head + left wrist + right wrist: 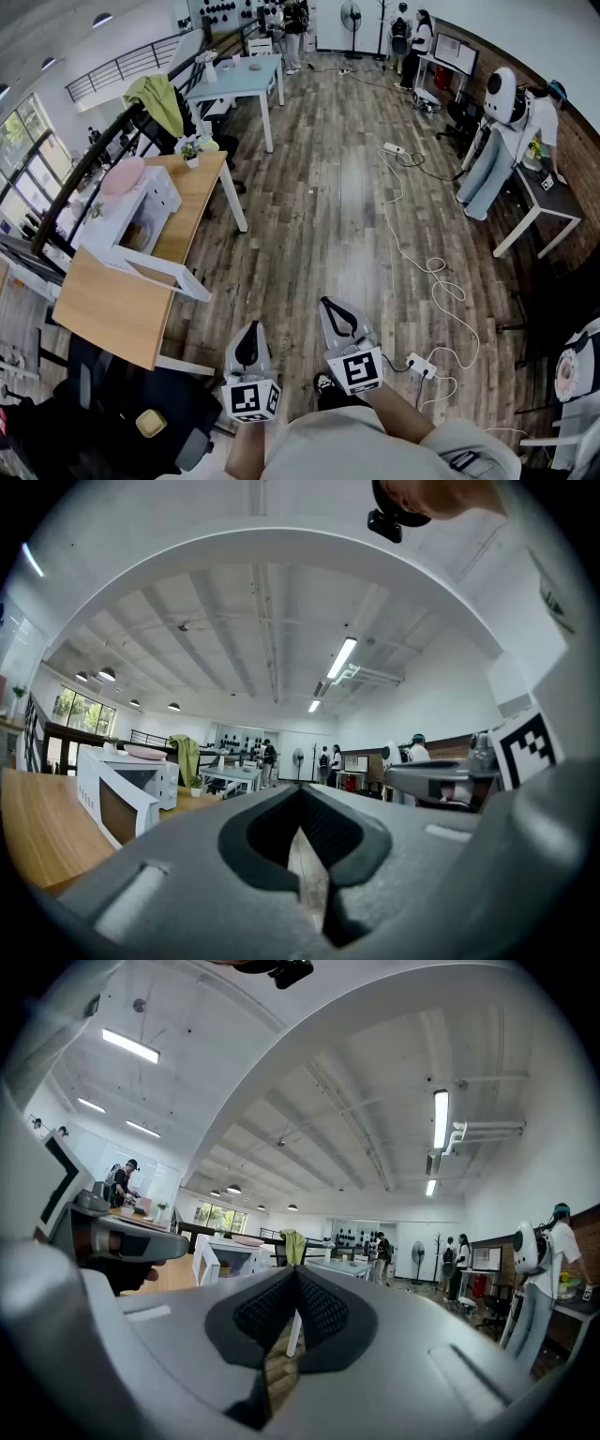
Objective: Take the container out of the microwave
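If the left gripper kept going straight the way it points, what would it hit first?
Nothing close: the shut left gripper points over open floor, past the microwave on its left. The standing fan far off seems nearest that line, though depth is unclear.

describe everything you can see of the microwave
The microwave is a white box standing on a wooden table at the left of the room. Its door, a white frame around a window, hangs wide open, swung out from the front. Inside the open cavity sits a brownish container, too small to make out further. A pink dish rests on its top. Nothing else touches it.
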`<state>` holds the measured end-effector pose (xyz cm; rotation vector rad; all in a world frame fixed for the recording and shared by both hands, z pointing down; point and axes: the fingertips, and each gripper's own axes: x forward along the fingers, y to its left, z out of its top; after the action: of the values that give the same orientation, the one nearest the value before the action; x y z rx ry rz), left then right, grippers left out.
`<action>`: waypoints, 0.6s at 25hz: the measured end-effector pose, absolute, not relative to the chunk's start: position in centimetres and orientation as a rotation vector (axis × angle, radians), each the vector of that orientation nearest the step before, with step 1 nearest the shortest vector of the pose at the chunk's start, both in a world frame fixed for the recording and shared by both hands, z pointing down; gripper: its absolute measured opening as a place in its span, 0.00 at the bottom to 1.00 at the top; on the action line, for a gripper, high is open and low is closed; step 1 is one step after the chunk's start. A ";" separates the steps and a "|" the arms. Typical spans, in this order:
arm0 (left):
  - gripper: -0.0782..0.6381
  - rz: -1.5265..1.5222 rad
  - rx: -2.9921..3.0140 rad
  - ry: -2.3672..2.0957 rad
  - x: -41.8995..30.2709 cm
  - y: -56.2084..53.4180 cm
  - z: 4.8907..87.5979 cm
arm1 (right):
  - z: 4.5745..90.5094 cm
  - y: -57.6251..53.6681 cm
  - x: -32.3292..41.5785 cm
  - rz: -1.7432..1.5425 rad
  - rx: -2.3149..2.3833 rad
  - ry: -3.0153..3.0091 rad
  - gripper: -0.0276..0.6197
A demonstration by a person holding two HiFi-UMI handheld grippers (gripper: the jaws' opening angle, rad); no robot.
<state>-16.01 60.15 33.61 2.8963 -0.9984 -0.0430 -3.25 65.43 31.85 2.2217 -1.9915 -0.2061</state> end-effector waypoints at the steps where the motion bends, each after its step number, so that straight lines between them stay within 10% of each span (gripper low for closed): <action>1: 0.11 -0.038 2.896 -0.998 -16.0 60.3 33.7 | 32.0 65.5 -3.3 -0.199 2.222 -1.993 0.06; 15: 0.12 -0.033 2.861 -0.963 -14.7 60.0 35.1 | 33.5 64.5 -3.5 -0.158 2.198 -2.067 0.06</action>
<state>-14.68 60.01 35.06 2.8612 -0.9634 -0.0335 -3.54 64.51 33.54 2.1985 -2.0666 -0.1585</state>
